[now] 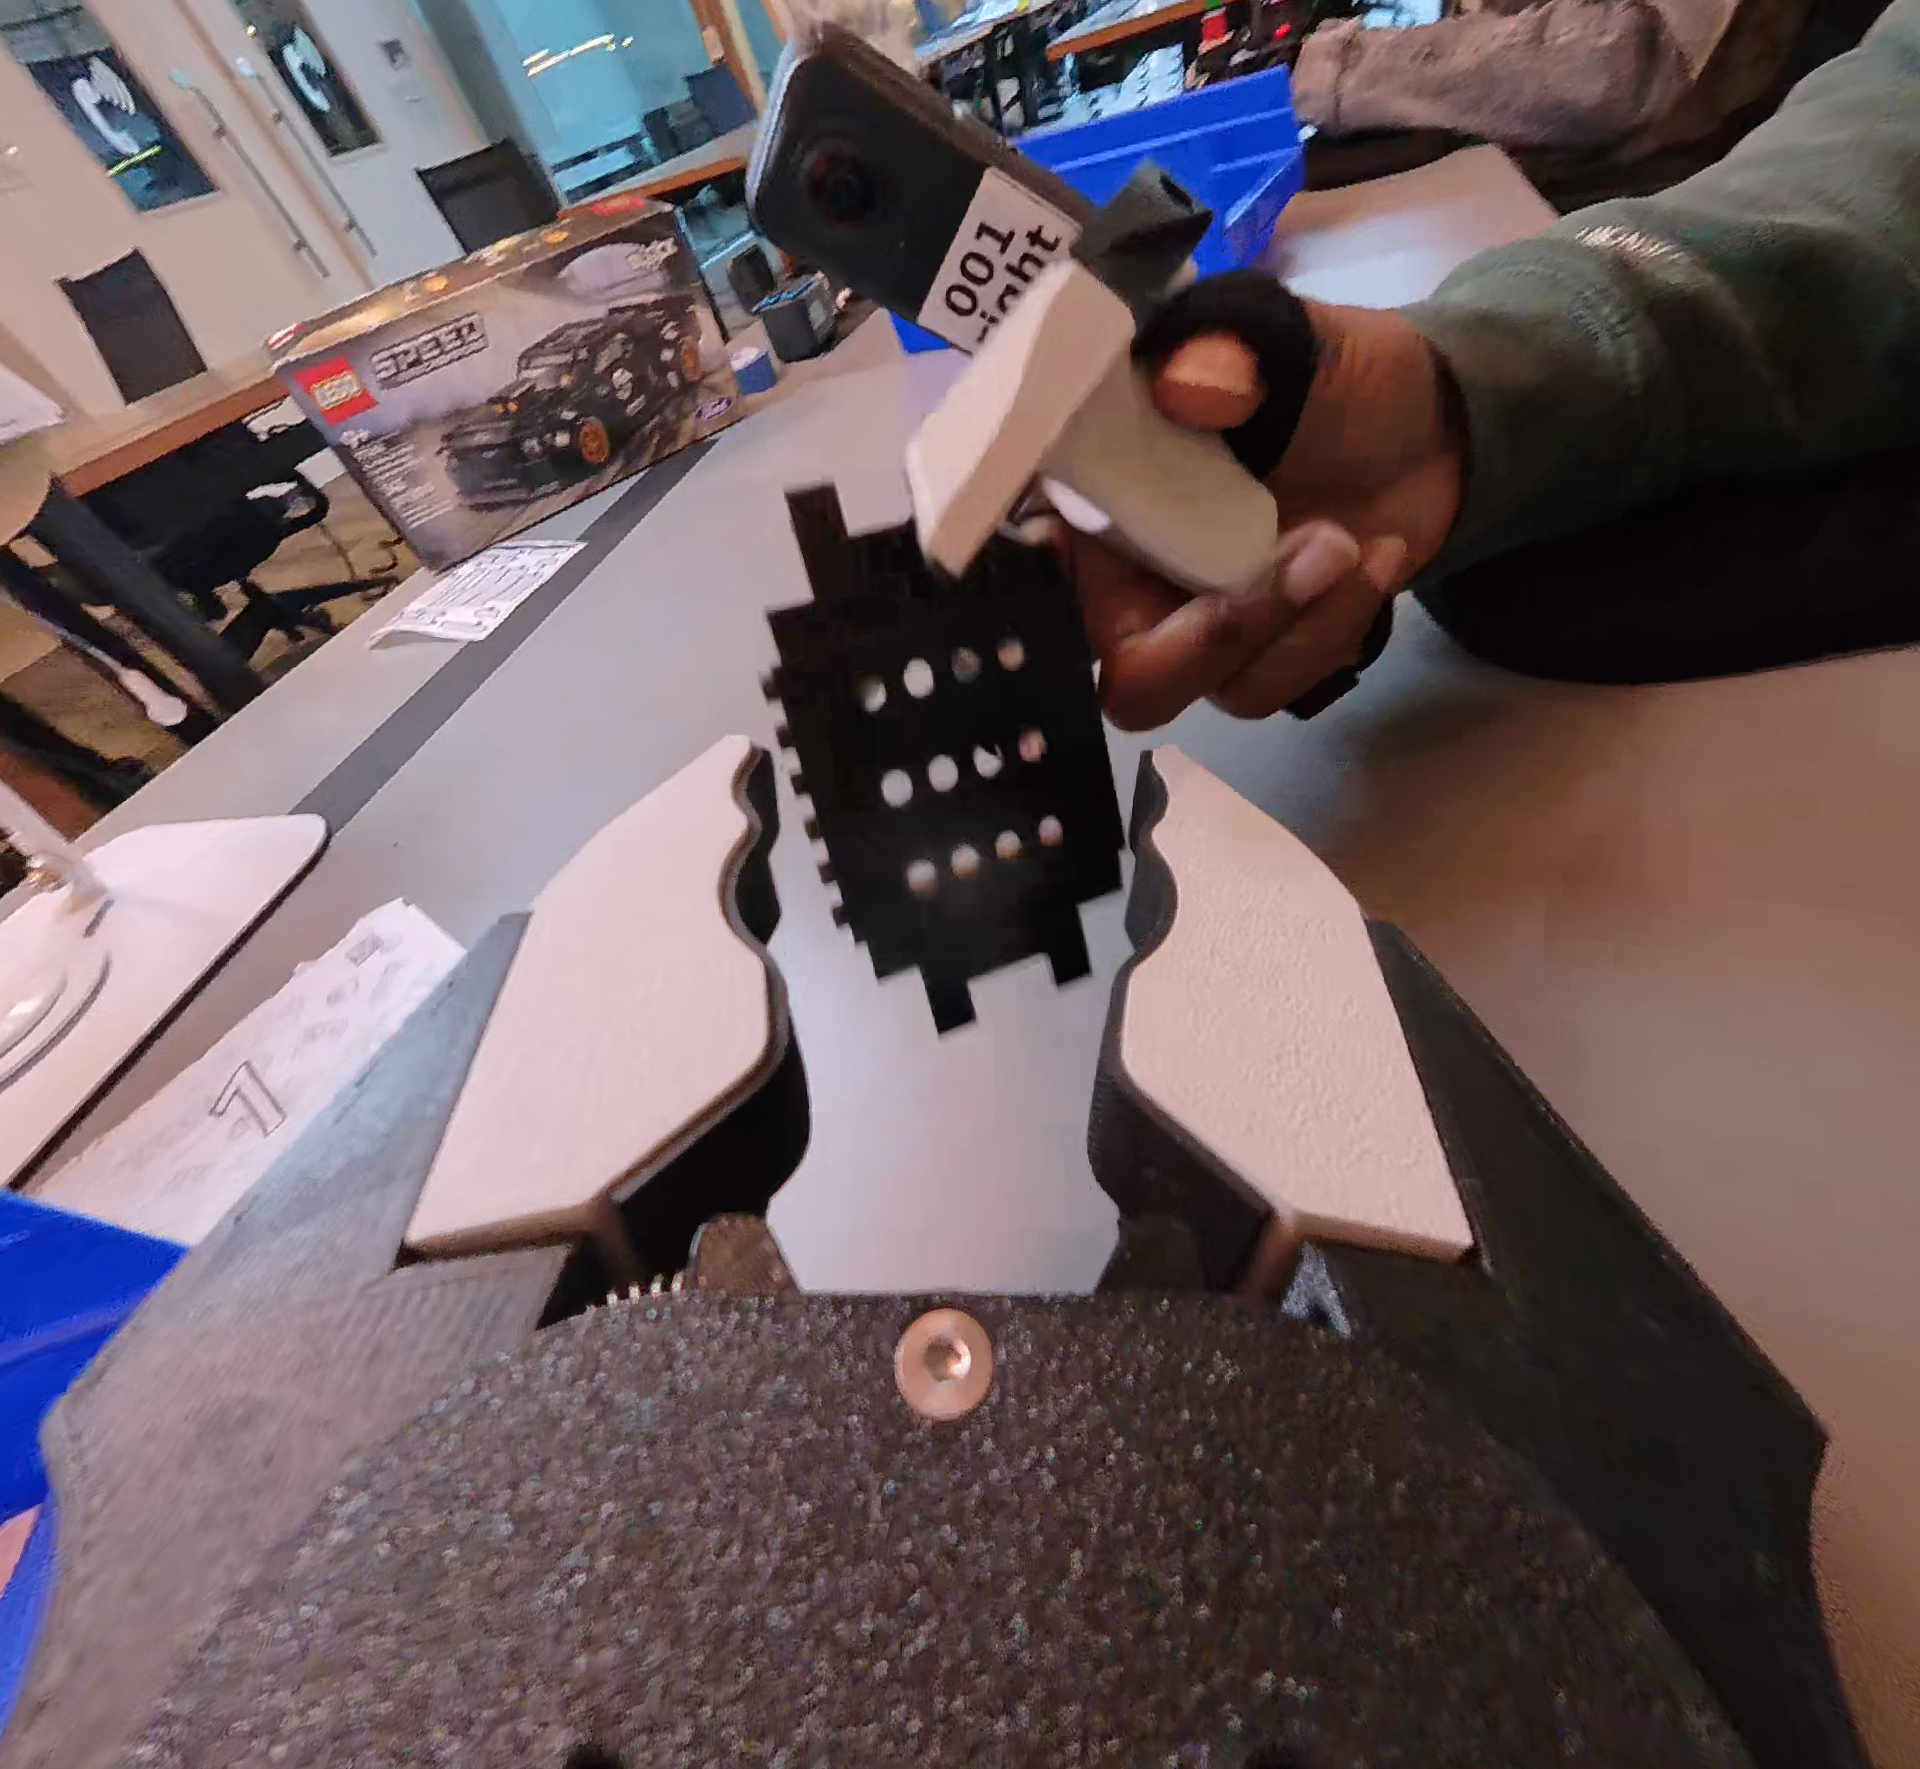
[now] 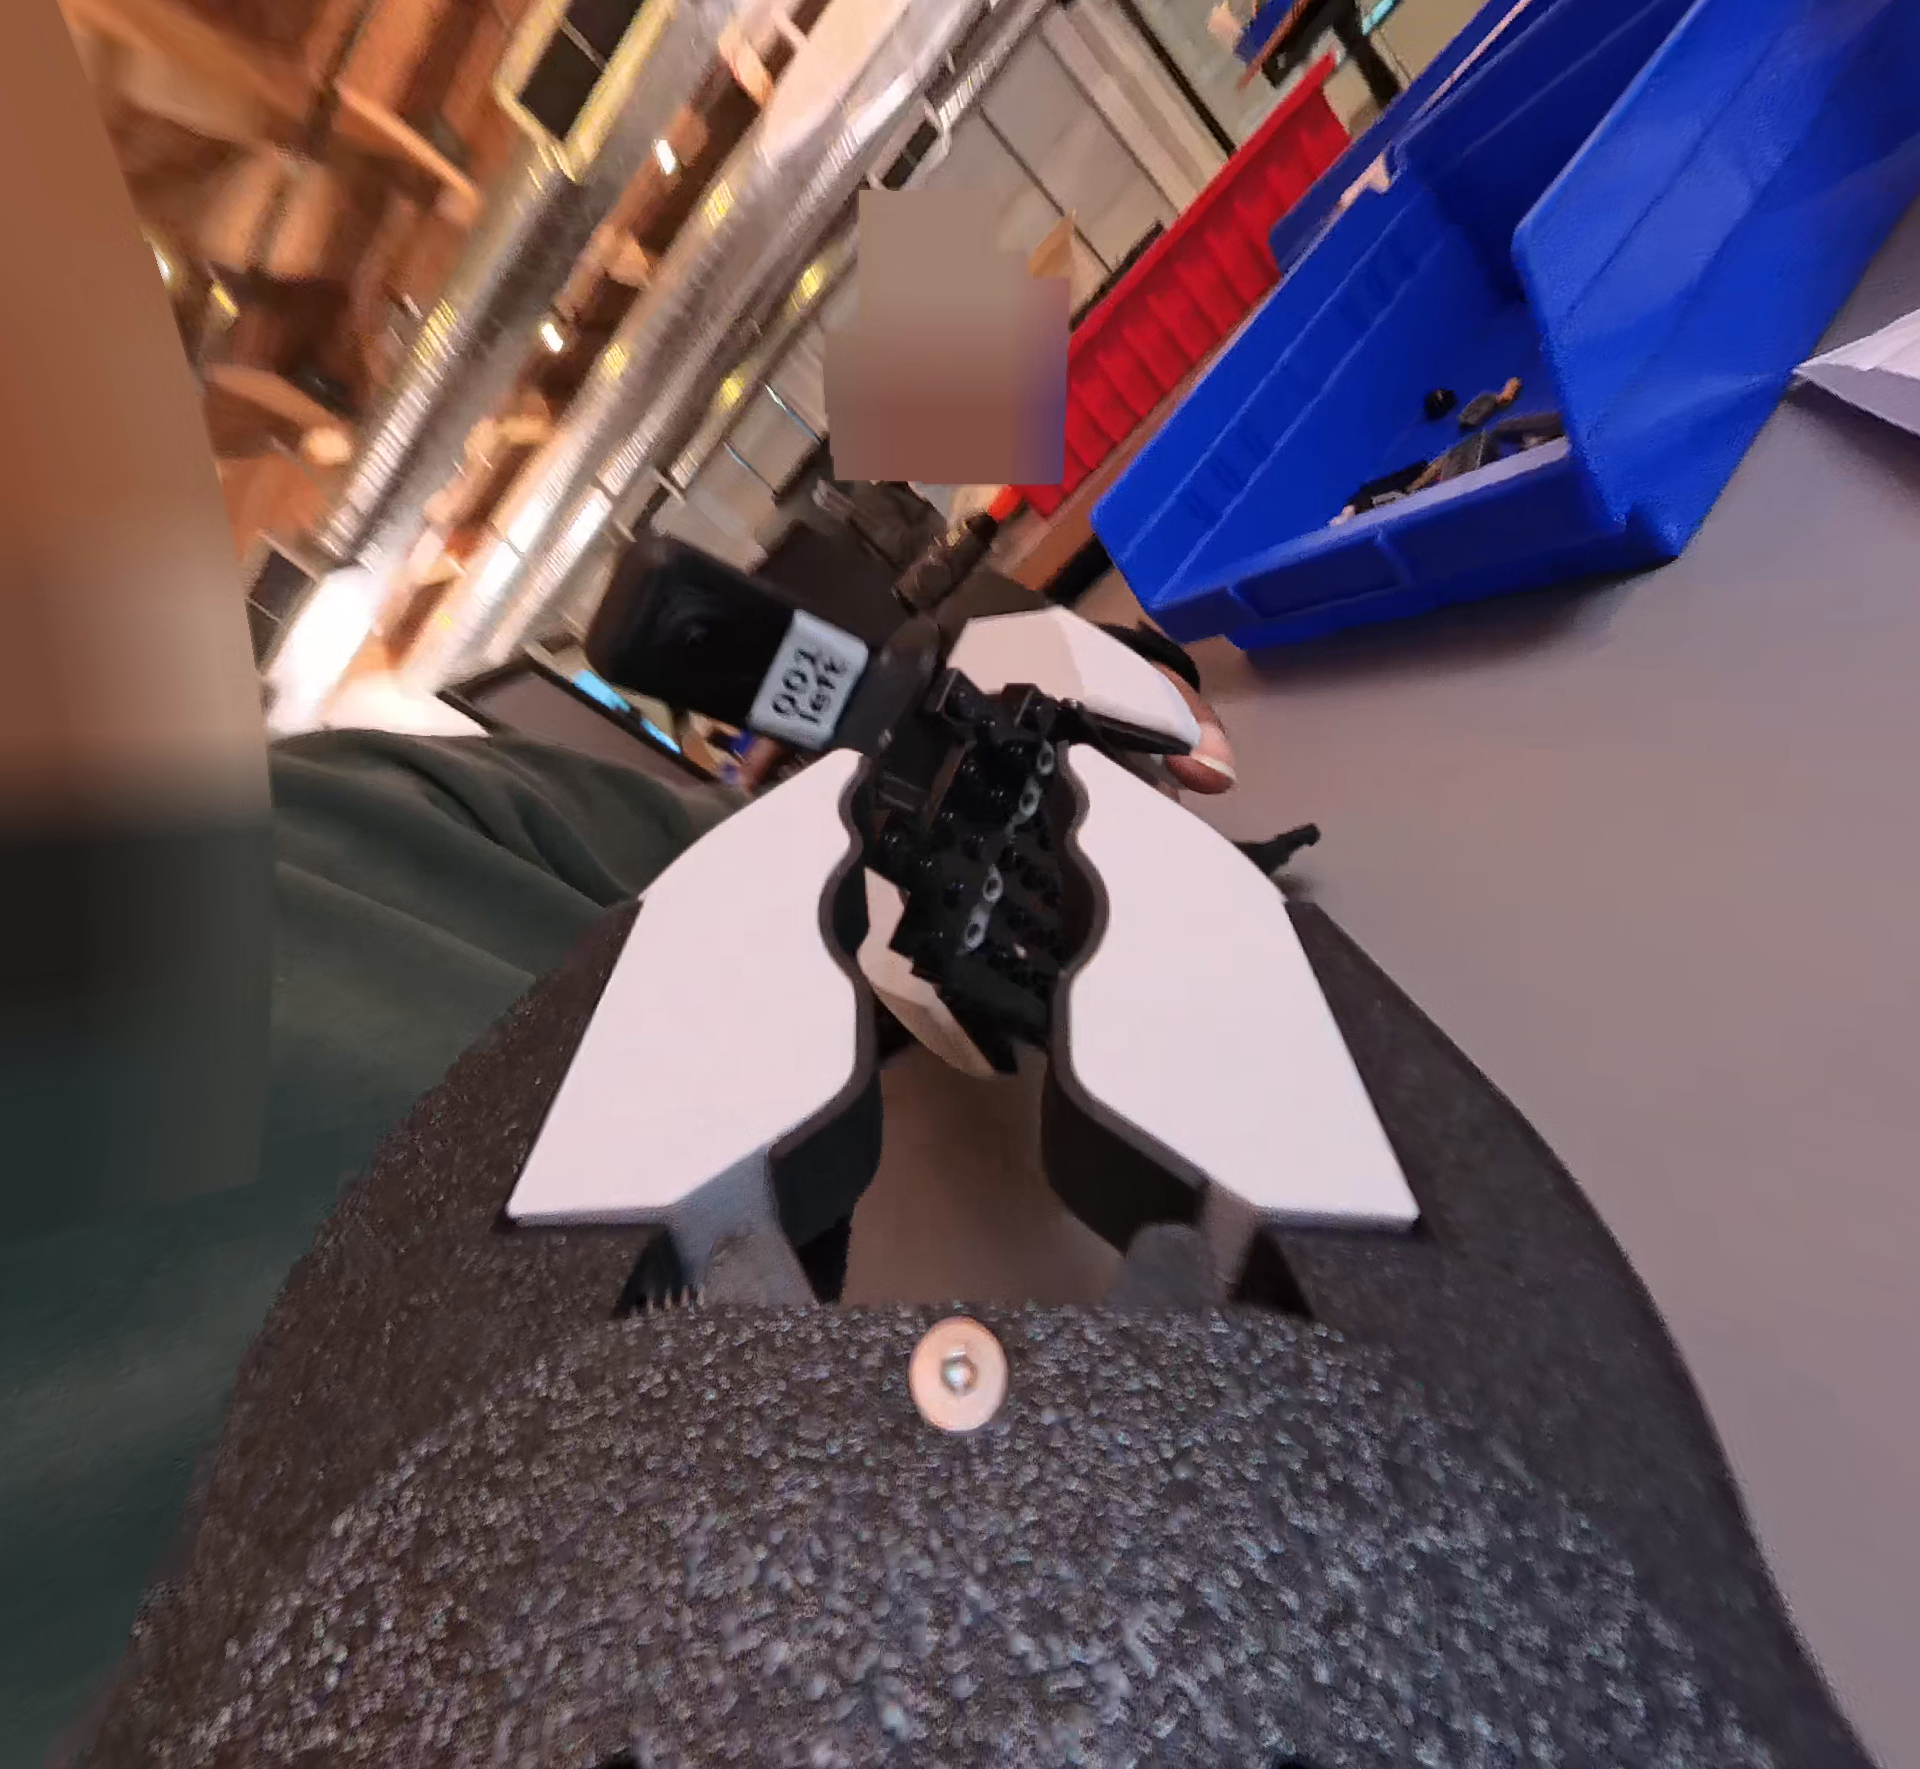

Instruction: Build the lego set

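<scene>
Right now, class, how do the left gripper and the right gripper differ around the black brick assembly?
The left gripper stands wide open on either side of the black brick assembly, seemingly without touching it; the right gripper is shut on it. The left gripper holds nothing; the right gripper holds the assembly upright. Both have white fingers on black bodies.

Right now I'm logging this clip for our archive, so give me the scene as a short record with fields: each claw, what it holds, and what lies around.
surface: grey table
left claw: open, fingers either side of the black brick assembly, not touching it
right claw: shut on the black brick assembly, held above the table
assembly: flat black plates with rows of round holes
left of it: boxed toy car set, printed sheets
right side: blue bins, one with small dark parts
behind: red bin
</scene>
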A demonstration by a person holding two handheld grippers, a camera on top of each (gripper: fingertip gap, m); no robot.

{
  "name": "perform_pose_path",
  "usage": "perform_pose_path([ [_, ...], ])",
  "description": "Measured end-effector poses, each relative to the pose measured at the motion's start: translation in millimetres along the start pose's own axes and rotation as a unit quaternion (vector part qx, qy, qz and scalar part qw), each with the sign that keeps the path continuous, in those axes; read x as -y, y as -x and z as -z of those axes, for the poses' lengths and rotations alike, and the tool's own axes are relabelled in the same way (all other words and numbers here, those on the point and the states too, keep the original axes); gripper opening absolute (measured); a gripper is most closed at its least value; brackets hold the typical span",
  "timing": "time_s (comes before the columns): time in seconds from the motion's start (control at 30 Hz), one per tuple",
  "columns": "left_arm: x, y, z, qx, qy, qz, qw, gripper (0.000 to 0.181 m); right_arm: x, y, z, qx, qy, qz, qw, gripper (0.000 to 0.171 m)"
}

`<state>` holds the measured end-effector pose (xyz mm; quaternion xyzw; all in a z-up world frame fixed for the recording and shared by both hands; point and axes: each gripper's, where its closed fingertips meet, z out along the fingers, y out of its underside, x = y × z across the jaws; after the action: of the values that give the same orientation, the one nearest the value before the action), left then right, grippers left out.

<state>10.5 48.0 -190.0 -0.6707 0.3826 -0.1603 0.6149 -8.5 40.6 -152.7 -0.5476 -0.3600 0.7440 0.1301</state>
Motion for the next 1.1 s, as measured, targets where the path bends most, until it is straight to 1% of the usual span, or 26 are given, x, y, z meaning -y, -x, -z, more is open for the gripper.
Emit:
perform_pose_path([
  [0.03, -1.7, 1.0, 0.1, 0.003, 0.006, 0.003, 1.0, 0.067, 6.2, 0.1, 3.5, 0.014, -0.02, -0.025, 0.999, 0.031],
  [0.07, -0.9, 0.6, 0.5, -0.001, 0.003, 0.018, 1.0, 0.067, 10.7, 0.7, 7.2, 0.034, -0.035, -0.049, 0.998, 0.026],
  [0.1, 2.6, 1.5, 1.5, -0.006, -0.008, 0.047, 0.999, 0.067, 13.2, 0.5, 10.4, 0.052, -0.044, -0.068, 0.995, 0.015],
  [0.17, 13.6, 2.2, 6.0, -0.041, -0.042, 0.137, 0.989, 0.056, 17.4, 3.2, 14.3, 0.09, -0.057, -0.101, 0.989, 0.009],
  [0.2, 17.2, 2.5, 8.7, -0.066, -0.056, 0.185, 0.979, 0.044, 17.0, 1.4, 13.7, 0.091, -0.055, -0.11, 0.988, 0.009],
  [0.23, 16.2, 3.2, 10.5, -0.085, -0.057, 0.22, 0.97, 0.029, 14.6, -1.2, 12.2, 0.082, -0.05, -0.102, 0.99, 0.01],
  [0.27, 12.5, 2.8, 11.2, -0.1, -0.048, 0.24, 0.964, 0.023, 12.2, -2.7, 10.8, 0.07, -0.042, -0.086, 0.993, 0.009],
  [0.43, 13.4, -1.1, 14.8, -0.133, -0.047, 0.271, 0.952, 0.017, 10.5, -3.0, 9.9, 0.036, -0.026, -0.021, 0.999, 0.009],
  [0.53, 7.4, -0.7, 14.5, -0.13, -0.03, 0.261, 0.956, 0.013, 6.1, -1.5, 8.4, 0.007, -0.001, 0.056, 0.998, 0.01],
  [0.6, 6.9, -2.2, 15.7, -0.12, -0.023, 0.213, 0.969, 0.008, 0.9, 2.8, 8.3, -0.017, 0.033, 0.153, 0.988, 0.013],
  [0.63, 5.2, -3.3, 15.4, -0.104, -0.011, 0.162, 0.981, 0.008, -3.4, 1.8, 9.1, -0.037, 0.058, 0.204, 0.977, 0.015],
  [0.67, 1.9, -2.8, 14.4, -0.075, 0.007, 0.091, 0.993, 0.008, -8.6, -3.5, 11.0, -0.066, 0.088, 0.253, 0.961, 0.018],
  [0.7, -2.4, -1.7, 13.1, -0.044, 0.03, 0.015, 0.998, 0.008, -13.5, -10.0, 13.7, -0.094, 0.114, 0.298, 0.943, 0.022],
  [0.77, -9.0, 1.8, 11.2, 0.014, 0.066, -0.118, 0.991, 0.007, -20.1, -20.3, 19.9, -0.133, 0.151, 0.353, 0.914, 0.03],
  [0.8, -10.8, 4.6, 11.0, 0.039, 0.077, -0.171, 0.981, 0.007, -22.4, -22.5, 22.7, -0.137, 0.164, 0.353, 0.911, 0.035],
  [0.83, -13.6, 6.7, 10.6, 0.057, 0.09, -0.214, 0.971, 0.007, -21.9, -23.8, 25.1, -0.14, 0.169, 0.339, 0.915, 0.038],
  [0.9, -18.8, 14.6, 10.8, 0.093, 0.115, -0.278, 0.949, 0.007, -14.8, -29.6, 30.4, -0.162, 0.163, 0.324, 0.918, 0.04],
  [0.97, -23.7, 24.5, 12.1, 0.123, 0.14, -0.329, 0.926, 0.007, -12.8, -37.5, 34.0, -0.187, 0.168, 0.313, 0.916, 0.042],
  [1.03, -28.1, 32.6, 13.6, 0.145, 0.161, -0.367, 0.904, 0.007, -14.4, -42.0, 33.5, -0.195, 0.167, 0.261, 0.931, 0.047],
  [1.1, -34.0, 36.8, 13.6, 0.155, 0.18, -0.39, 0.89, 0.007, -14.3, -45.2, 33.6, -0.198, 0.159, 0.211, 0.944, 0.047],
])
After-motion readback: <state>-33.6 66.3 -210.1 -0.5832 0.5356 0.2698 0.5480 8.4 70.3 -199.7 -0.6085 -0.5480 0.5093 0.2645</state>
